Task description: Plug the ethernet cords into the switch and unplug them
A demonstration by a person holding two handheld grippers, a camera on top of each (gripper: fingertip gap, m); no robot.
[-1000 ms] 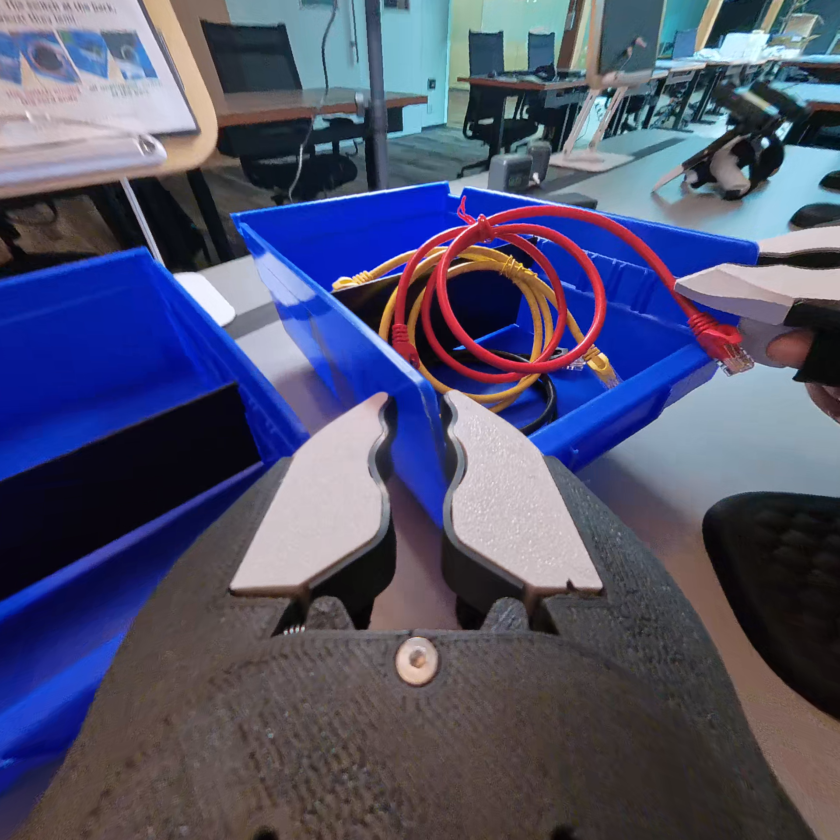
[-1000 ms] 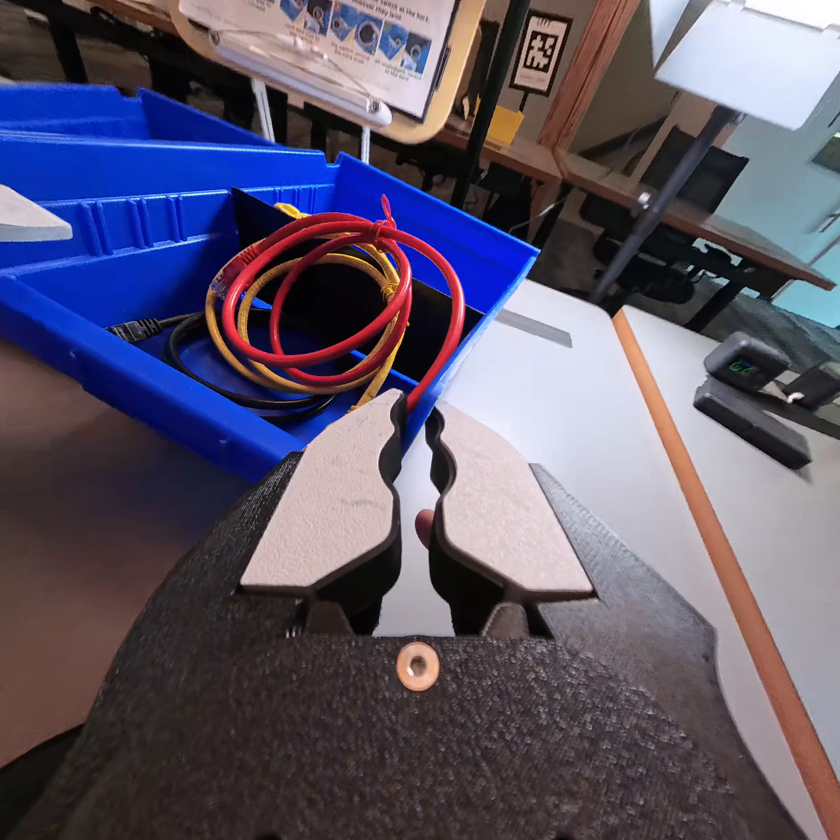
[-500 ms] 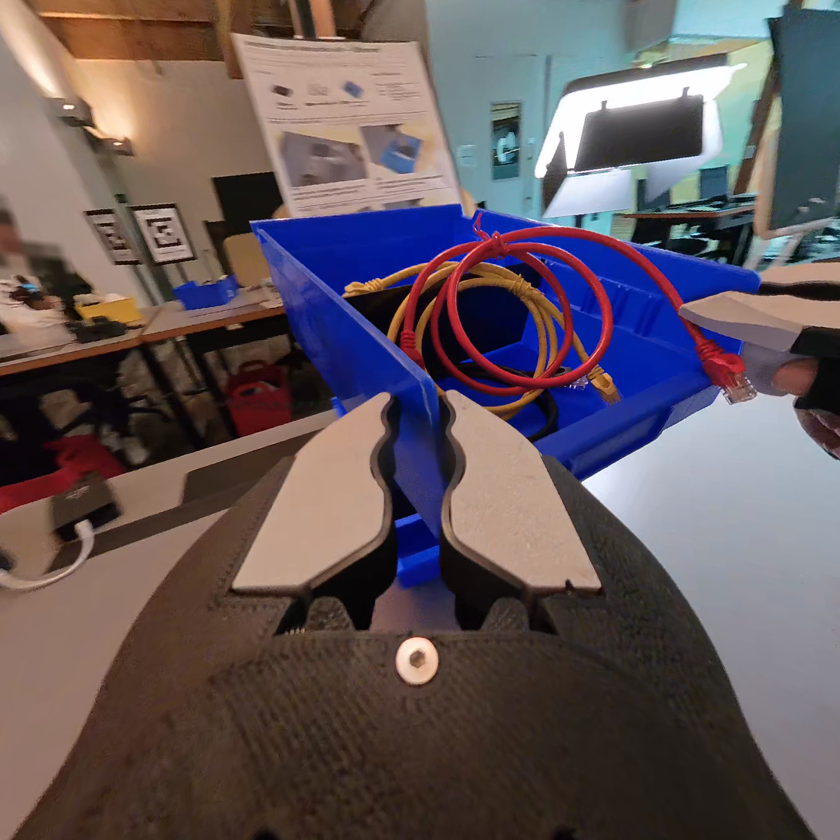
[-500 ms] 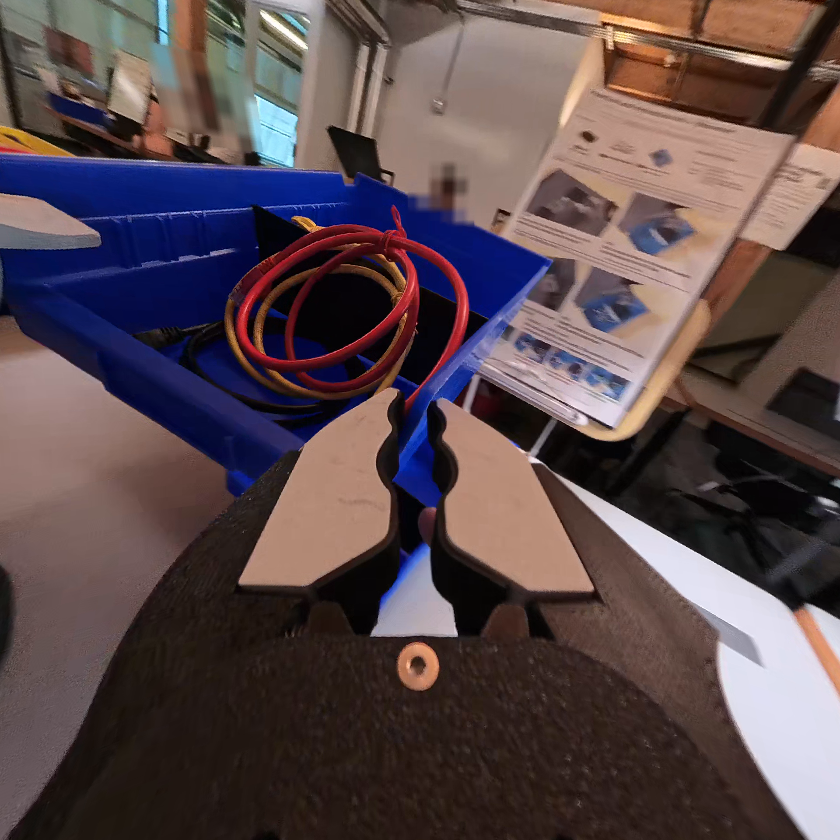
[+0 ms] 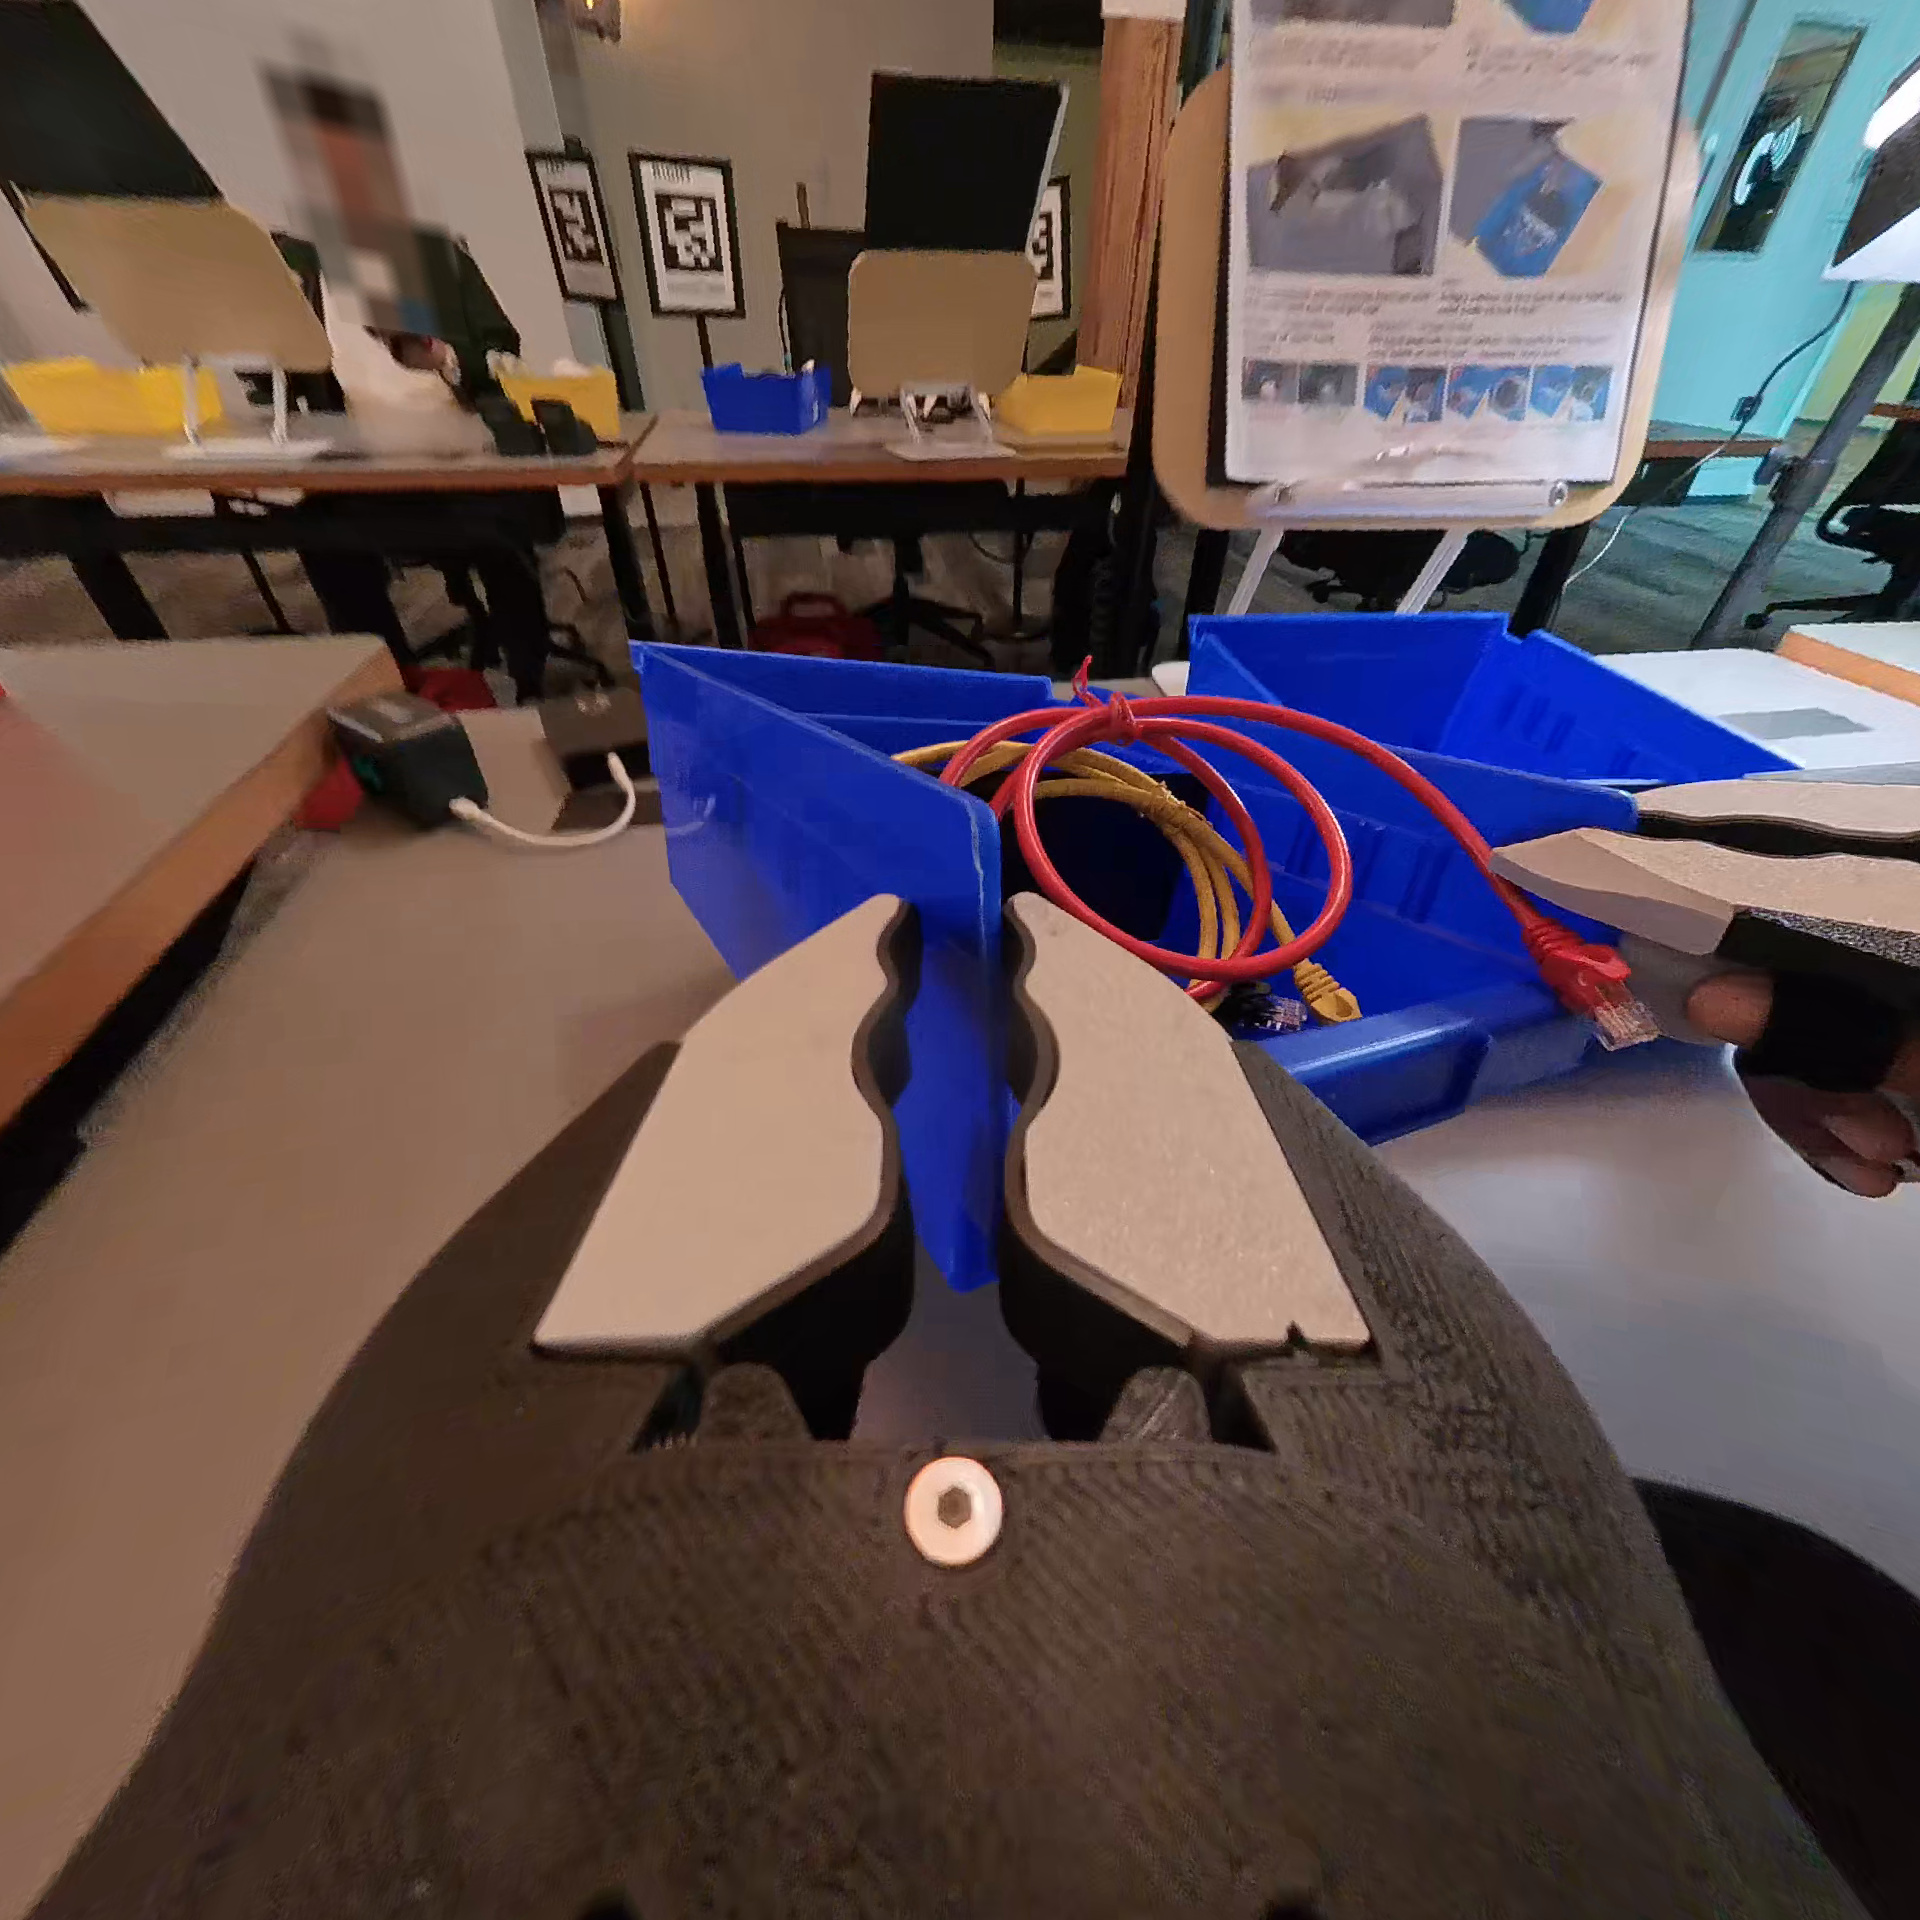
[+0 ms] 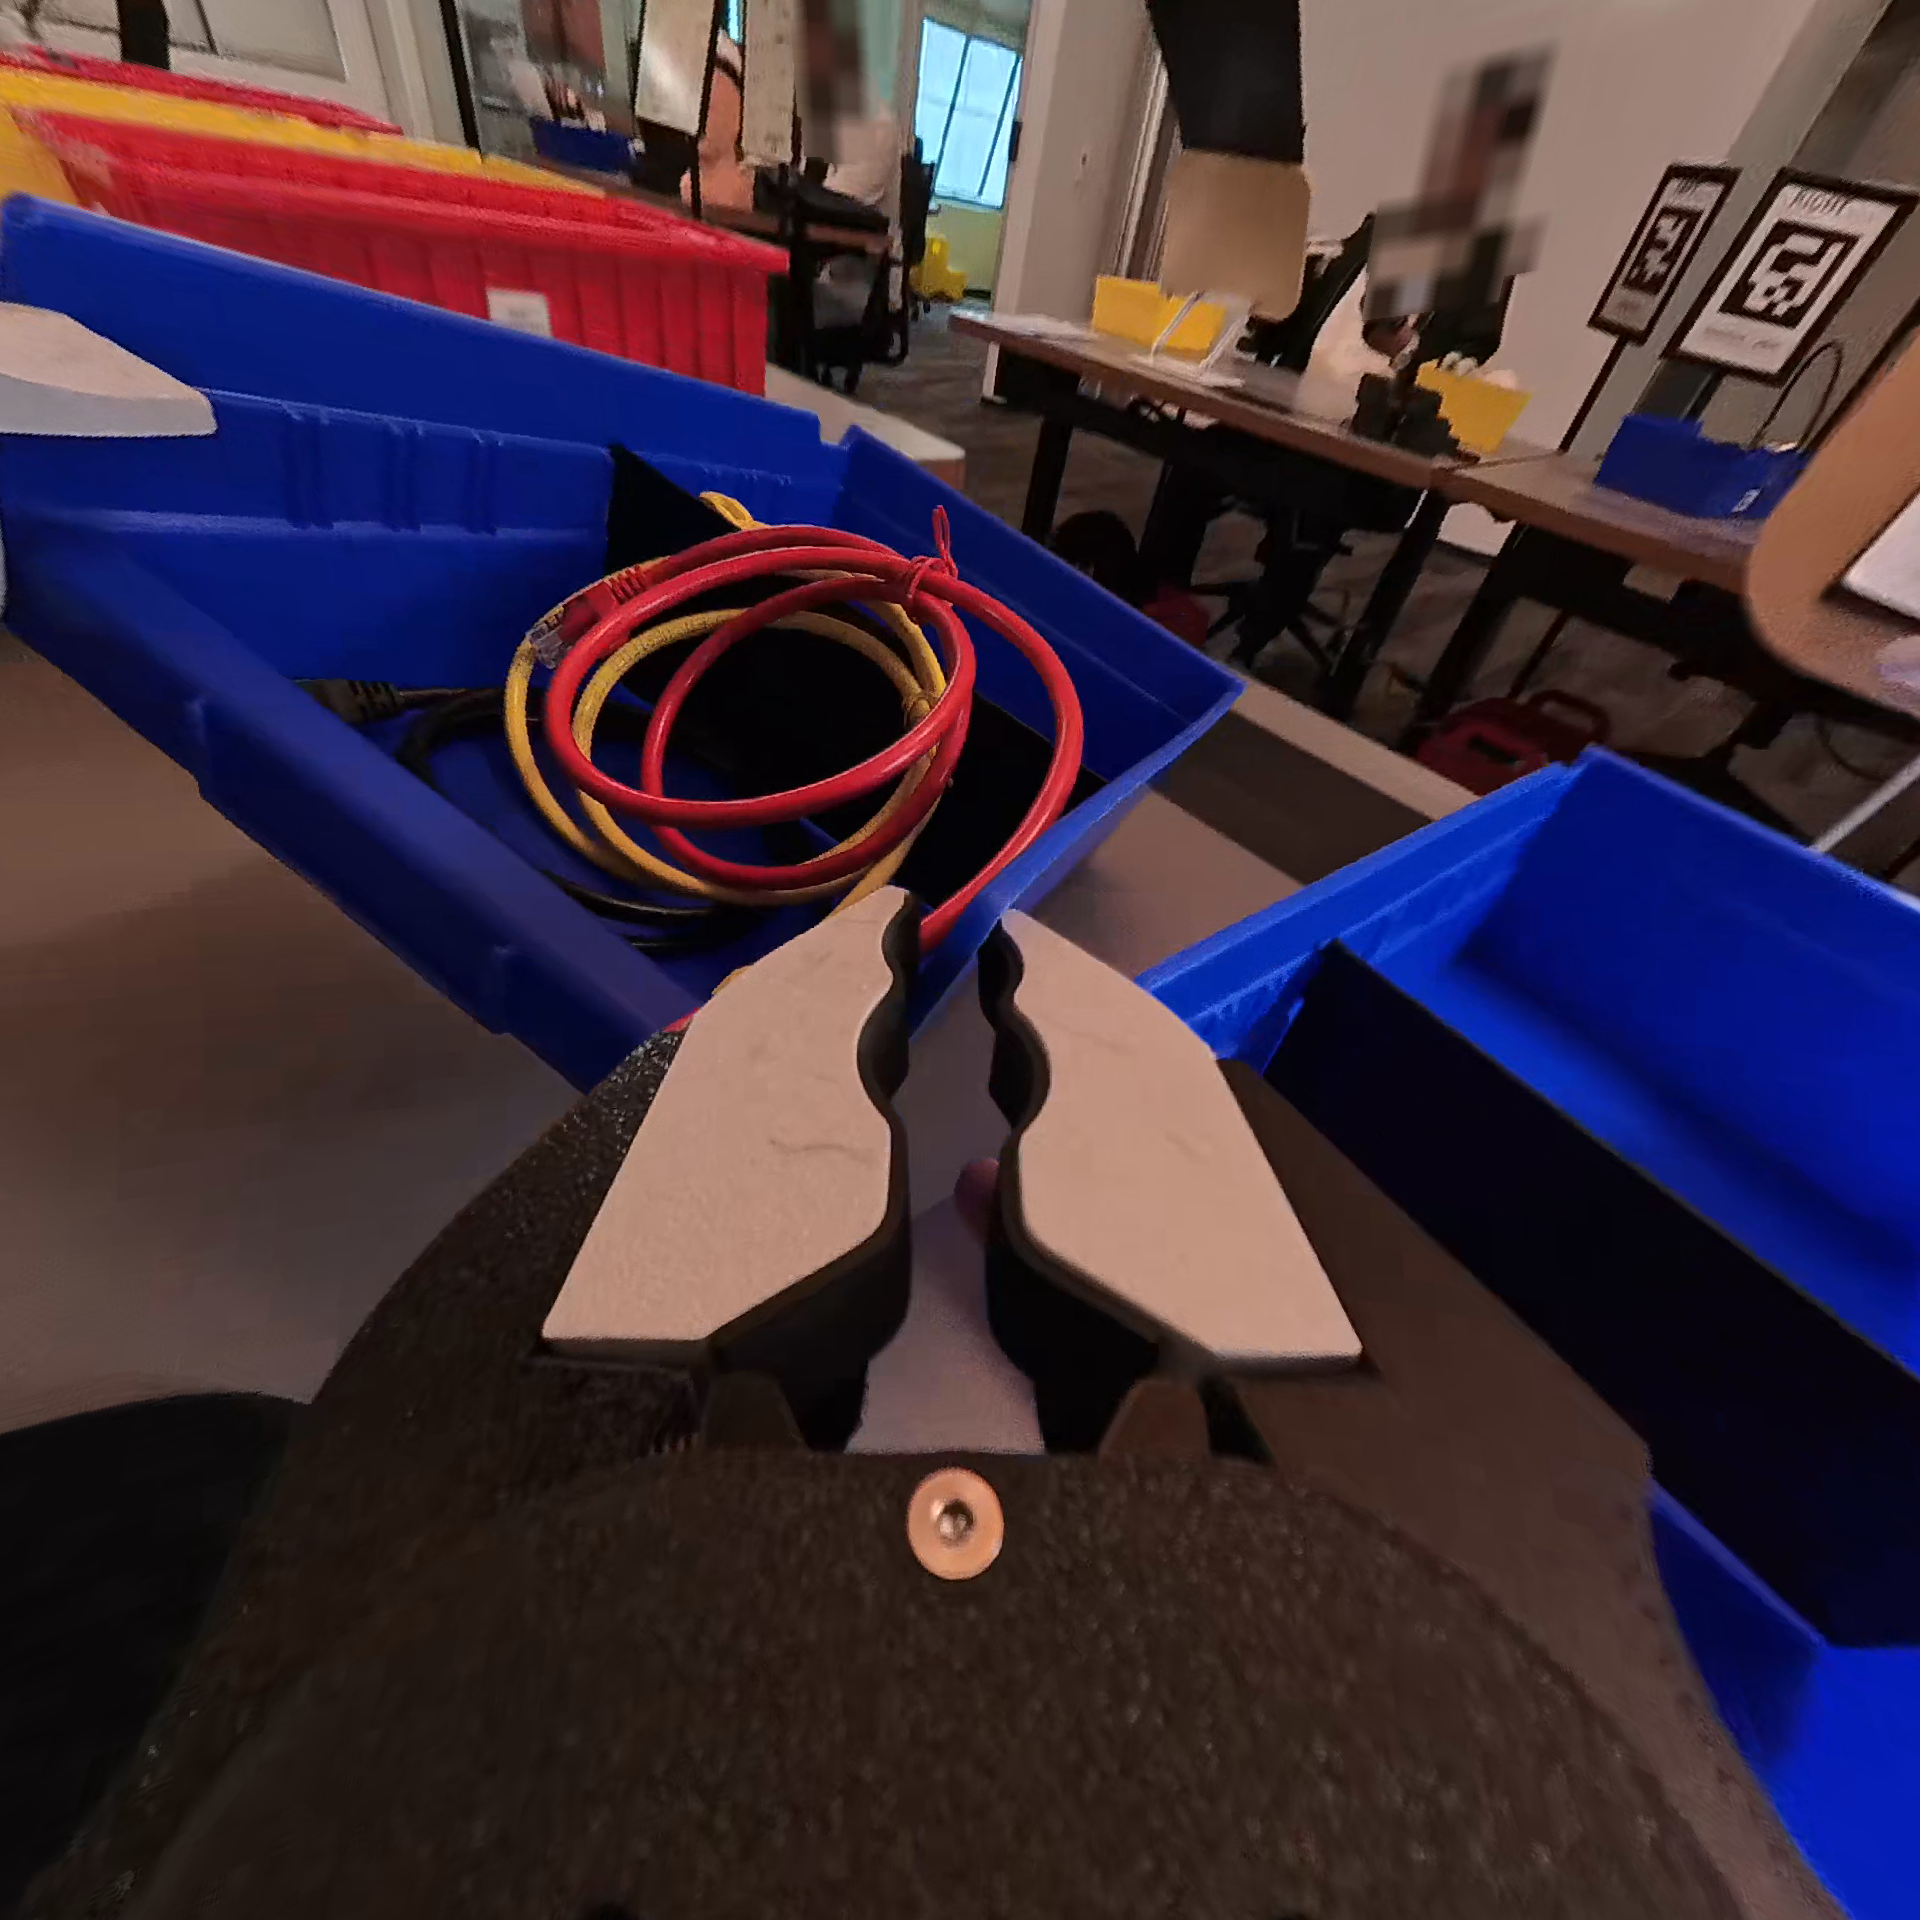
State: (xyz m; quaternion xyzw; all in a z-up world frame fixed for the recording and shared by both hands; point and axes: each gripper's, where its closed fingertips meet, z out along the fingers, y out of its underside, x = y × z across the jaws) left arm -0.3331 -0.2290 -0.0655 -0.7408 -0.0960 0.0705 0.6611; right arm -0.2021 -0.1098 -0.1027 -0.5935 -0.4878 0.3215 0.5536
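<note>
From where I stand, the blue bin [image 5: 821,831] hides whatever lies under the coiled cords; the black cable [image 6: 457,717] shows only as an arc beneath the yellow cord [image 6: 540,769]. The red cord [image 6: 810,686] vanishes behind the right gripper [image 6: 948,940], its plug out of sight there. The second blue bin [image 6: 1558,935] runs off the frame's edge. The poster [image 5: 1434,239] is cropped at the top, and the far desks are too blurred to read.
</note>
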